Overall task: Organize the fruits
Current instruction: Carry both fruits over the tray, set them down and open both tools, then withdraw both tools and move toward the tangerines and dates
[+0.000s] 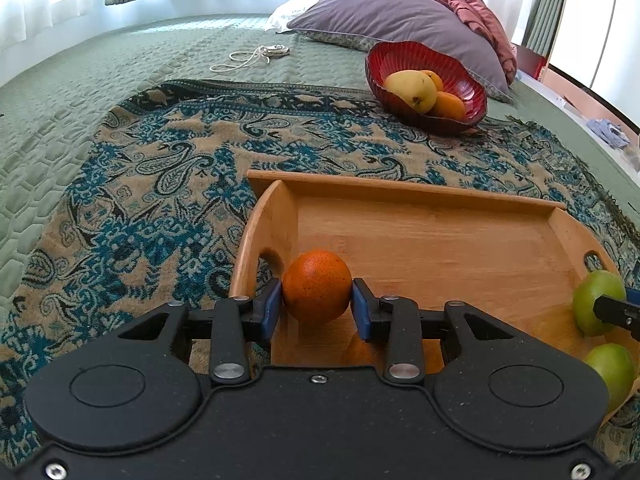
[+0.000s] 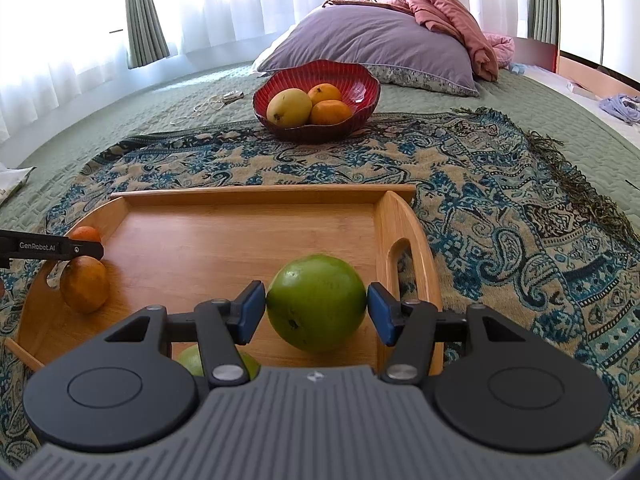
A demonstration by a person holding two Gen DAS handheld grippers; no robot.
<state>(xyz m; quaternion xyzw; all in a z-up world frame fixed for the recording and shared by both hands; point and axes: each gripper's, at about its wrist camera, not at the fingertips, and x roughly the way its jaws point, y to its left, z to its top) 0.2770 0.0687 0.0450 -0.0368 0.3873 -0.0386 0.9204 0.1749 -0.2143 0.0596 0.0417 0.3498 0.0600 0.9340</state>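
Note:
A wooden tray (image 1: 440,248) (image 2: 240,232) lies on a patterned throw. My left gripper (image 1: 317,300) is shut on an orange (image 1: 316,280) by the tray's left handle wall. A second orange (image 2: 85,286) lies just below it. The left gripper's finger (image 2: 52,250) shows in the right wrist view. My right gripper (image 2: 316,304) is shut on a green fruit (image 2: 316,300) (image 1: 598,300) near the tray's right handle. Another green fruit (image 2: 192,360) (image 1: 612,372) sits partly hidden under it. Whether the held fruits touch the tray floor I cannot tell.
A red ribbed bowl (image 1: 400,50) (image 2: 316,68) stands beyond the tray, holding a yellow mango (image 2: 289,108) and two oranges. Behind it lie a purple pillow (image 2: 360,36) and pink bedding. A cord with a small device (image 1: 256,56) lies on the green bedspread.

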